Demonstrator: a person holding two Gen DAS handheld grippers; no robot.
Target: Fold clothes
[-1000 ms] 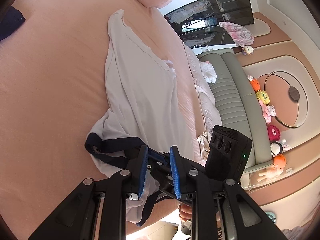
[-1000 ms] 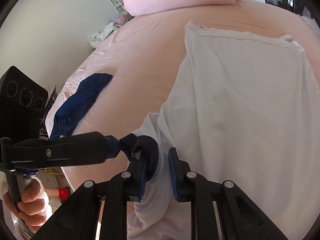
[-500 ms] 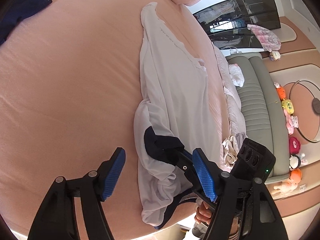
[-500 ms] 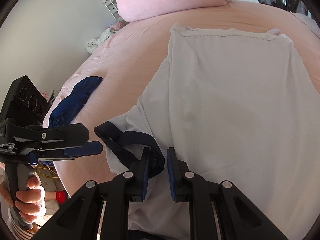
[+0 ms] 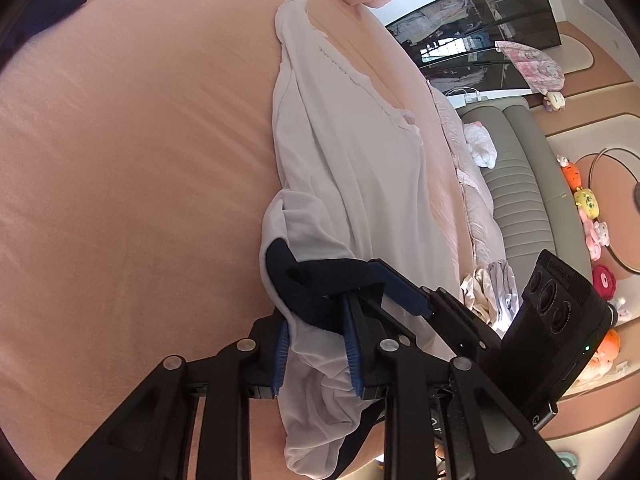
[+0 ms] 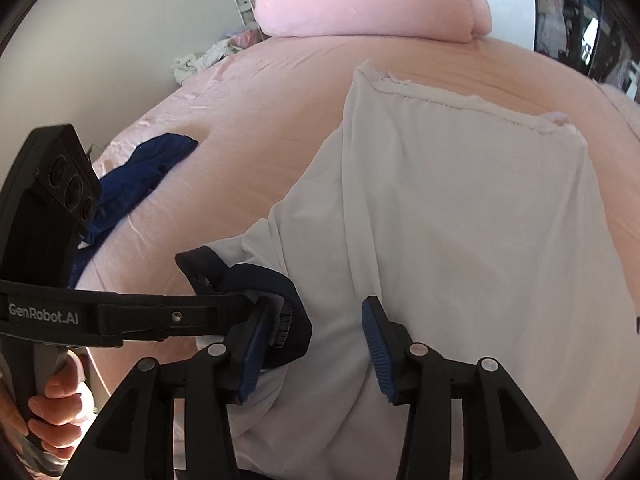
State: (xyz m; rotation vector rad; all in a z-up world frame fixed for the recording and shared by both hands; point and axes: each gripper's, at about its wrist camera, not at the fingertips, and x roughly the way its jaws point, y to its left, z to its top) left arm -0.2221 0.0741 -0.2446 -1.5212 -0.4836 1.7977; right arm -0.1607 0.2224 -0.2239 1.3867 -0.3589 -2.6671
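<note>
A white T-shirt (image 5: 360,168) with navy sleeve cuffs lies lengthwise on the pink bed; it also shows in the right wrist view (image 6: 460,216). My left gripper (image 5: 316,344) has its jaws narrowed around the bunched sleeve and its navy cuff (image 5: 304,280) near the bed's edge. It also shows in the right wrist view (image 6: 276,320), pinching the cuff (image 6: 256,280). My right gripper (image 6: 320,344) is open, its pads on either side of the shirt's lower part. In the left wrist view it (image 5: 400,292) reaches in from the right beside the cuff.
A navy garment (image 6: 136,176) lies on the bed to the left, also at the left wrist view's top left (image 5: 36,12). A pink pillow (image 6: 372,0) sits at the bed's far end. A grey sofa (image 5: 520,184) with plush toys stands beyond the bed.
My left gripper was open half a second ago and has closed on the navy-cuffed sleeve. My right gripper has let go of the cuff and opened wide.
</note>
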